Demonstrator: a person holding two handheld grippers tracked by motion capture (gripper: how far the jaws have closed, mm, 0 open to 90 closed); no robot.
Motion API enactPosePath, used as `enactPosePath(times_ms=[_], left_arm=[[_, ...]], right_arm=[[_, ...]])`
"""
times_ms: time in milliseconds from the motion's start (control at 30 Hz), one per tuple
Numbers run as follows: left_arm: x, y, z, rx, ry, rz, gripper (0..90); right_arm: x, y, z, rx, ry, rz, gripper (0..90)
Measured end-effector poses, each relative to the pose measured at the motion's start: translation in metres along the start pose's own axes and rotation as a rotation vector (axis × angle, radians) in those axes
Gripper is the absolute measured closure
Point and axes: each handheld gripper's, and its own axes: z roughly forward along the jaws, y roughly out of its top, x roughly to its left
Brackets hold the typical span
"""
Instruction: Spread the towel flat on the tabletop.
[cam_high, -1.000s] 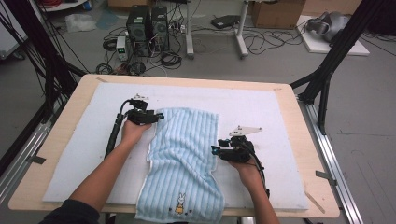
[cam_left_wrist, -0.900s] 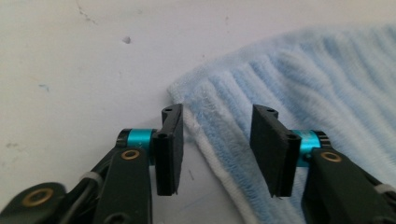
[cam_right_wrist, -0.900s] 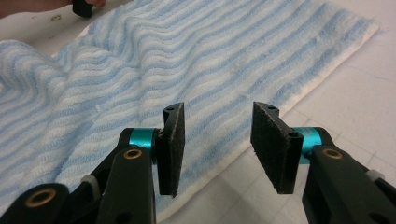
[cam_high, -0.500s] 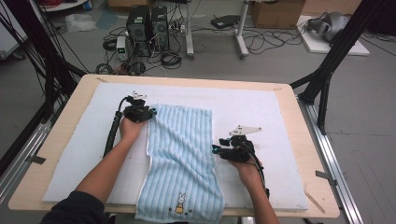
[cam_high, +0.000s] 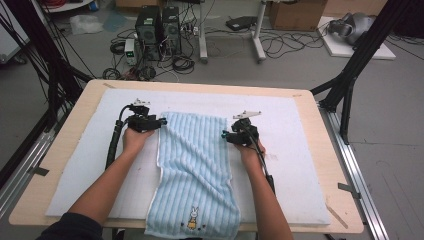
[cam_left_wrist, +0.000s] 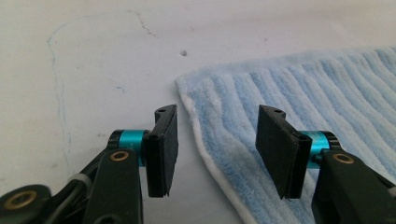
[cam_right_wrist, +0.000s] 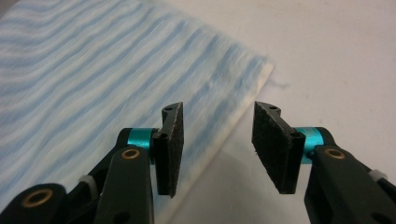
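Fingers (cam_left_wrist: 164, 140) apart over white mat (cam_high: 300, 120), wooden table (cam_high: 320, 150).

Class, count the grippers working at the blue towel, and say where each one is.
2. The left gripper sits open at the blue towel's far left corner; the right gripper sits open at its far right edge.
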Motion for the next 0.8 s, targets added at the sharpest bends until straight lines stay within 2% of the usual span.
enactPosePath(times_ms=[100, 167, 233, 300, 367, 433, 500, 567, 633, 667, 733, 800], left_arm=[[0.0, -0.001, 0.0, 0.015, -0.005, 0.0, 49.8], [-0.002, 0.0, 0.0, 0.016, -0.005, 0.004, 49.8], [-0.003, 0.0, 0.001, 0.017, -0.004, 0.008, 49.8], [-0.004, 0.0, 0.001, 0.021, -0.002, 0.008, 49.7], [-0.004, 0.0, 0.001, 0.026, 0.0, 0.008, 49.6], [-0.005, 0.0, 0.0, 0.03, 0.004, 0.009, 49.6], [-0.005, 0.001, -0.001, 0.029, 0.005, 0.005, 49.2], [-0.007, 0.001, -0.002, 0.033, 0.005, 0.014, 49.1], [-0.01, 0.001, -0.001, 0.033, 0.001, 0.013, 48.7], [-0.012, 0.001, 0.0, 0.034, -0.004, 0.015, 48.6], [-0.017, 0.001, 0.003, 0.036, -0.014, 0.02, 48.4], [-0.022, -0.001, 0.007, 0.044, -0.022, 0.029, 47.5]], right_arm=[[-0.002, 0.013, 0.017, 0.02, -0.055, 0.002, 51.1], [-0.006, 0.02, 0.026, 0.026, -0.099, 0.034, 51.5], [-0.011, 0.025, 0.033, 0.037, -0.11, 0.058, 55.0], [-0.012, 0.027, 0.039, 0.044, -0.121, 0.045, 66.2], [-0.015, 0.027, 0.041, 0.037, -0.092, 0.076, 75.2], [-0.018, 0.029, 0.041, 0.045, -0.102, 0.057, 85.7], [-0.02, 0.032, 0.04, 0.056, -0.17, 0.027, 86.4], [-0.026, 0.033, 0.036, 0.031, -0.226, 0.037, 86.6], [-0.032, 0.034, 0.03, -0.001, -0.314, 0.036, 86.4], [-0.035, 0.034, 0.027, -0.018, -0.341, 0.048, 85.8], [-0.039, 0.034, 0.024, -0.025, -0.33, 0.077, 79.2], [-0.039, 0.034, 0.02, -0.026, -0.311, 0.086, 71.5]])
